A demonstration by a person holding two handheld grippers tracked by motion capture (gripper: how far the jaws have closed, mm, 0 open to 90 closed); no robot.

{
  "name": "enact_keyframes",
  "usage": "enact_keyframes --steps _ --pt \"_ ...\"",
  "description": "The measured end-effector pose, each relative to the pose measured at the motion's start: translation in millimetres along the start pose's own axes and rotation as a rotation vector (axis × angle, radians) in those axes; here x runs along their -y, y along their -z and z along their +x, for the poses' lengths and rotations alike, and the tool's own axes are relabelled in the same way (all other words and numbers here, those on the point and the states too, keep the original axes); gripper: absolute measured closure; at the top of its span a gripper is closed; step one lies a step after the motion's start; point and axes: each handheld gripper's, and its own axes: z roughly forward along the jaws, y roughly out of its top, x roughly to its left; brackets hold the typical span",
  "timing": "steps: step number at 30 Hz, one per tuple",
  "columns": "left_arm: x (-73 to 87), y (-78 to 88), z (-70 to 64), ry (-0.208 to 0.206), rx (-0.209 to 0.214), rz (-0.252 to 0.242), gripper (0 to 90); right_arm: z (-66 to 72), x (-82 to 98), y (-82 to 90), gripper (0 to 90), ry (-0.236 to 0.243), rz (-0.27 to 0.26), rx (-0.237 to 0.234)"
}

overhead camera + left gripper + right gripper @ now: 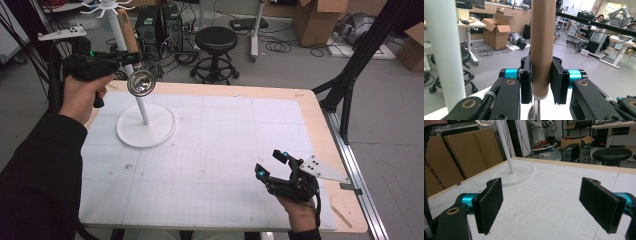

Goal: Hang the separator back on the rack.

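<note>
High view: left gripper [129,57] clamps the ladle [134,60] handle; right gripper [272,164] gapes empty; align steadily beside the stand [145,125].

High view looking forward and down over whole desk [280,115] from person's side. Left gripper view riding very near wooden handle [543,45], facing out past desk's far edge into room. Right gripper view sitting low over desk near right edge, looking toward far-left corner. High and right gripper views both taking in white stand [146,125] [514,173].
</note>
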Motion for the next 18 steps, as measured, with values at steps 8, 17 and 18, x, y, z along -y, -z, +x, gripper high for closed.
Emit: enact_keyframes --steps 8,17,18 --pt "0.3 1.8 10.0 0.015 -0.025 0.017 72.6 2.3 -0.1 -2.2 18.0 0.005 0.005 -0.016" --pt "8.1 2.8 9.2 -0.010 -0.060 0.000 71.9 0.6 -0.2 0.4 18.1 0.008 -0.006 -0.010" --pt "9.4 4.4 8.2 -0.018 -0.071 -0.007 70.3 0.5 -0.2 0.7 18.1 0.010 -0.006 -0.010"
